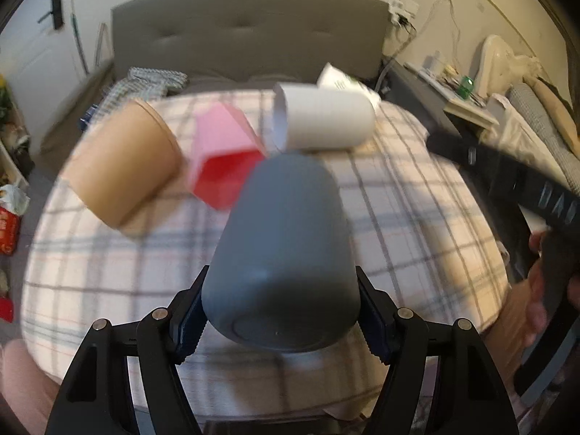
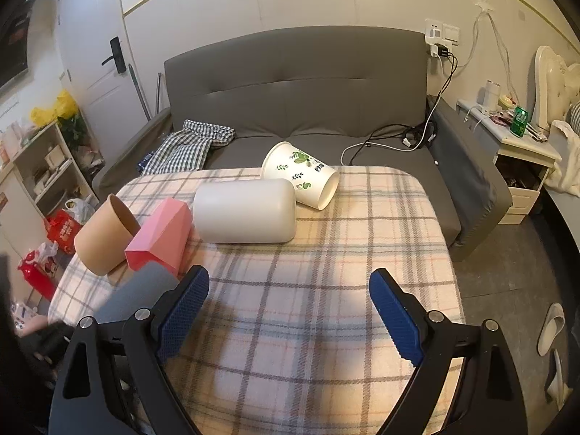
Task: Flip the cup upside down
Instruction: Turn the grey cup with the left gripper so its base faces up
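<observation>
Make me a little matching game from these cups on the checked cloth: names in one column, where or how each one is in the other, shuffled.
Things:
1. grey cup
2. white cup
3. leaf-print cup
4. right gripper

States:
a. open, holding nothing
b. on its side, by the far table edge
c. clamped in the left gripper
d. on its side, mid-table

Pairs: 1-c, 2-d, 3-b, 4-a
</observation>
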Demonstrator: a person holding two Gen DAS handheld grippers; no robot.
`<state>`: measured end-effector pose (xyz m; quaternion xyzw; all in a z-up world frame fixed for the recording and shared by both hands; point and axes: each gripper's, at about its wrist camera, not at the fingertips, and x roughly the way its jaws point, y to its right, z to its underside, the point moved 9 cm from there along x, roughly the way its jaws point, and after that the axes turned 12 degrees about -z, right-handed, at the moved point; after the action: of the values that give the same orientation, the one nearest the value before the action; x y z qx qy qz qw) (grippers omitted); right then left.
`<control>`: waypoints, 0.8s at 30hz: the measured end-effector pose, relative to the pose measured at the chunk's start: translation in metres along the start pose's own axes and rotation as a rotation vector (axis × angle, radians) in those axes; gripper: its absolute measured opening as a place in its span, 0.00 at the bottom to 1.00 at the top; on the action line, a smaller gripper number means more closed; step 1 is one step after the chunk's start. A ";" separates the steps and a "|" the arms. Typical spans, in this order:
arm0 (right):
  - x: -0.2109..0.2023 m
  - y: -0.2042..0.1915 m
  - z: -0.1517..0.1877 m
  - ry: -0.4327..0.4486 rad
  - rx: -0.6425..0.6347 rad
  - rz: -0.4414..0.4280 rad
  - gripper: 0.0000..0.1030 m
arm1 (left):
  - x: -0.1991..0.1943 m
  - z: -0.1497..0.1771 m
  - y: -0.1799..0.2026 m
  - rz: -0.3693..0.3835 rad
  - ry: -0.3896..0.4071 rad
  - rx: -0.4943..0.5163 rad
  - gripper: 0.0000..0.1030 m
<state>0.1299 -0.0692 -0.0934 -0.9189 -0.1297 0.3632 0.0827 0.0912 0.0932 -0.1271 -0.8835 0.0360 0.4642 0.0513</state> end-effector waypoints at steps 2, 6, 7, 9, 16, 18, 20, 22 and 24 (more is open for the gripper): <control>0.000 0.002 0.001 -0.002 0.003 0.007 0.88 | -0.003 -0.006 -0.004 -0.013 -0.001 -0.005 0.72; -0.002 0.004 0.000 0.002 0.013 0.011 0.88 | -0.008 -0.013 -0.010 -0.036 0.011 0.003 0.71; -0.002 0.004 0.000 0.003 0.013 0.011 0.88 | -0.009 -0.013 -0.012 -0.043 0.008 0.003 0.71; -0.002 0.004 0.000 0.001 0.011 0.011 0.88 | -0.013 -0.016 -0.016 -0.051 0.022 -0.007 0.71; 0.002 0.006 0.002 -0.011 0.006 0.022 0.88 | -0.005 -0.015 -0.016 -0.061 0.018 -0.018 0.71; 0.002 0.006 0.003 -0.013 0.005 0.023 0.88 | -0.003 -0.017 -0.016 -0.062 0.023 -0.019 0.71; 0.003 0.005 0.004 -0.015 0.004 0.022 0.88 | -0.002 -0.021 -0.017 -0.067 0.031 -0.024 0.71; 0.004 0.005 0.005 -0.018 0.001 0.023 0.88 | 0.000 -0.025 -0.017 -0.073 0.045 -0.022 0.71; 0.005 0.005 0.006 -0.022 0.000 0.023 0.88 | 0.002 -0.029 -0.017 -0.081 0.060 -0.015 0.71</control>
<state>0.1301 -0.0721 -0.1018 -0.9163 -0.1202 0.3743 0.0770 0.1179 0.1065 -0.1120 -0.8981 -0.0018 0.4353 0.0626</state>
